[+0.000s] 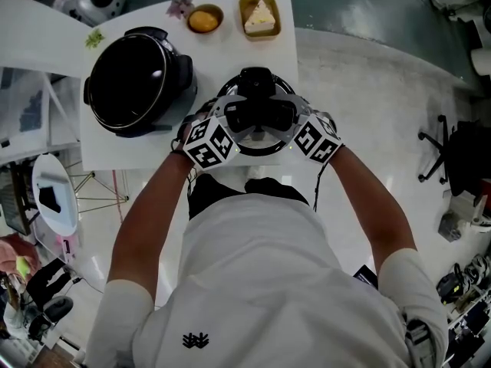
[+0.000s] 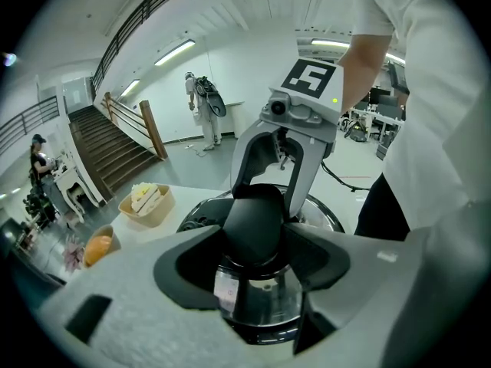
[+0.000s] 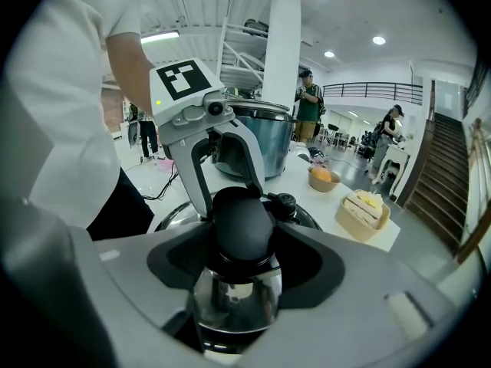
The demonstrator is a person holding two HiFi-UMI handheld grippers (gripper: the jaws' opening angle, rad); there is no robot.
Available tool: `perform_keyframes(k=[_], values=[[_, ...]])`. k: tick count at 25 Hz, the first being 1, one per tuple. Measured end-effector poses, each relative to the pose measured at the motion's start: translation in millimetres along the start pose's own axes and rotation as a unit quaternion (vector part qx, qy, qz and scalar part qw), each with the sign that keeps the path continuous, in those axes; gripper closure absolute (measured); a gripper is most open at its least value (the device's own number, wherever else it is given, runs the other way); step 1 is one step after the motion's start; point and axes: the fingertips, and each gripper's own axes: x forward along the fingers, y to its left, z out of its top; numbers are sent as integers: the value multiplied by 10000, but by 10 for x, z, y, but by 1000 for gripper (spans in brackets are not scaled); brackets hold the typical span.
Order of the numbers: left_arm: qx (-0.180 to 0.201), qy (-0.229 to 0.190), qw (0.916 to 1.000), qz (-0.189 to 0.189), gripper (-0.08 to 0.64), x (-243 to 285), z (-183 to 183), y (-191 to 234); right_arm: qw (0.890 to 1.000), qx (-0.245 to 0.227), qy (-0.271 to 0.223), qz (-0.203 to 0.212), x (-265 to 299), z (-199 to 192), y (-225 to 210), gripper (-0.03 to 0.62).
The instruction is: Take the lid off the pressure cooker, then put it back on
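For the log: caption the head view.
Left hand-held gripper and right hand-held gripper grip the lid beside the open pressure cooker.

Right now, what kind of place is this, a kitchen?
Probably a big lab or office hall, not a home kitchen: there's a wide staircase, an office chair on shiny floor, and a plain white table.

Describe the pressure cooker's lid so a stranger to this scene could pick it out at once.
On the white table, look right of the open black pressure cooker, towards the near edge. There is the round, shiny metal lid. Unlike the bowl and the cake tray at the far edge, it has a bulky black handle, clasped from both sides by the left gripper and right gripper.
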Motion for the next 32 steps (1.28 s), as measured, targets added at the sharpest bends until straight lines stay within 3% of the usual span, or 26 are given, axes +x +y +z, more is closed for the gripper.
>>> perform_keyframes(k=[7, 20, 32], values=[[-288, -57, 9994, 204, 265, -57, -26, 36, 9999, 59, -72, 66, -19, 8, 14, 318], [-751, -144, 9959, 490, 267, -389, -215, -47, 9989, 455, -51, -116, -369, -239, 93, 316], [-637, -178, 9972, 350, 265, -269, -113, -12, 9994, 328, -82, -56, -301, -130, 4, 313]])
